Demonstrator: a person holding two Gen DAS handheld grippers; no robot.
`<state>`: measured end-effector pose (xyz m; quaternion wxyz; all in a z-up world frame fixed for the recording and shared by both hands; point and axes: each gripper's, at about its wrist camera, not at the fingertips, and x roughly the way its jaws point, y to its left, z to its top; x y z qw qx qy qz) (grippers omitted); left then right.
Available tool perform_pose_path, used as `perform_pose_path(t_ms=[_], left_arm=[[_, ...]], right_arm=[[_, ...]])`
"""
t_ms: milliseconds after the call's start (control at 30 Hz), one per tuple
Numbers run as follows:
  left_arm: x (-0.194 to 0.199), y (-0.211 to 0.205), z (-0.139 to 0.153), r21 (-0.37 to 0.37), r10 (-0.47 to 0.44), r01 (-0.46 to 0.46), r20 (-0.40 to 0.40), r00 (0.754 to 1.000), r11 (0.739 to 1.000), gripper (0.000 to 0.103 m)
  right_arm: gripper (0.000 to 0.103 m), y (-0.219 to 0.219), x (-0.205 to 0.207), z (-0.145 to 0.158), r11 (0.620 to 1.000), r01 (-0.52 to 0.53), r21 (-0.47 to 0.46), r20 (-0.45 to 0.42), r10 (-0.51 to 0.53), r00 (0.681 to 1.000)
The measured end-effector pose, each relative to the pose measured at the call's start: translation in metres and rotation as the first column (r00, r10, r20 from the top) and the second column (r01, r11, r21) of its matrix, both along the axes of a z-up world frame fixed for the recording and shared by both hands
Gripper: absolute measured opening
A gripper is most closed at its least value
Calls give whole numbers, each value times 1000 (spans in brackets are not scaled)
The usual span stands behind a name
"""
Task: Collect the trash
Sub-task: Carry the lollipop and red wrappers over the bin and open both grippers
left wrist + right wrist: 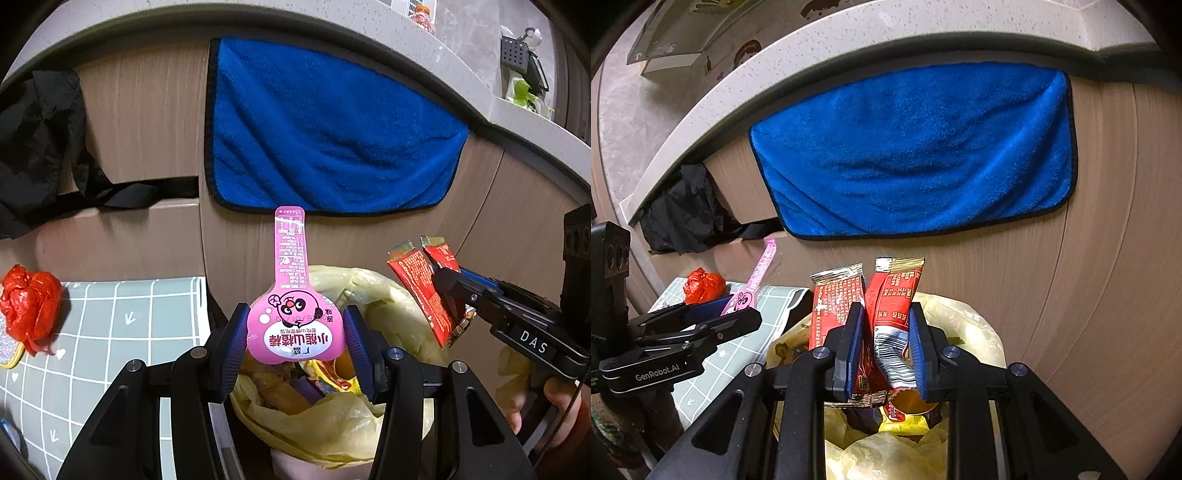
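Observation:
My left gripper (295,332) is shut on a pink lollipop-shaped snack wrapper (291,295) and holds it above the trash bin lined with a yellow bag (380,295), which holds several wrappers. My right gripper (886,336) is shut on red snack wrappers (894,295) above the same bin (975,325). In the left wrist view the right gripper (448,295) with the red wrappers (421,291) is at the right. In the right wrist view the left gripper (735,304) and pink wrapper (753,284) are at the left. A crumpled red plastic bag (29,306) lies on the checked mat.
A grey-green checked mat (110,332) covers a low surface left of the bin. A blue towel (325,129) hangs on the wooden cabinet front (517,221) behind the bin. Black cloth (40,147) hangs from an open drawer at left. A speckled countertop (369,29) runs above.

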<state>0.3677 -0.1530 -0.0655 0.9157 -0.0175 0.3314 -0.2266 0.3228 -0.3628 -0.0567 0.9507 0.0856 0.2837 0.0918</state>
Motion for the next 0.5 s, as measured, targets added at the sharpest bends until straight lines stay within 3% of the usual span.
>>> perform_pose_path(t_ms=[333, 400, 433, 467, 500], left_arm=[[10, -5, -10, -36, -40, 38, -43, 998, 999, 52], [16, -8, -14, -47, -78, 74, -72, 994, 996, 63], [18, -7, -15, -53, -70, 66, -78, 995, 996, 79], [20, -5, -14, -69, -61, 56, -79, 995, 996, 87], [21, -3, -13, -84, -57, 50, -81, 995, 995, 87]], right_arm=[[23, -5, 8, -11, 1000, 13, 11, -31, -13, 999], [30, -6, 8, -11, 999, 30, 17, -21, -29, 999], [34, -7, 9, -12, 999, 38, 19, -21, -37, 999], [44, -9, 11, -13, 998, 53, 25, -28, -53, 998], [46, -11, 12, -15, 998, 62, 31, -35, -61, 997]])
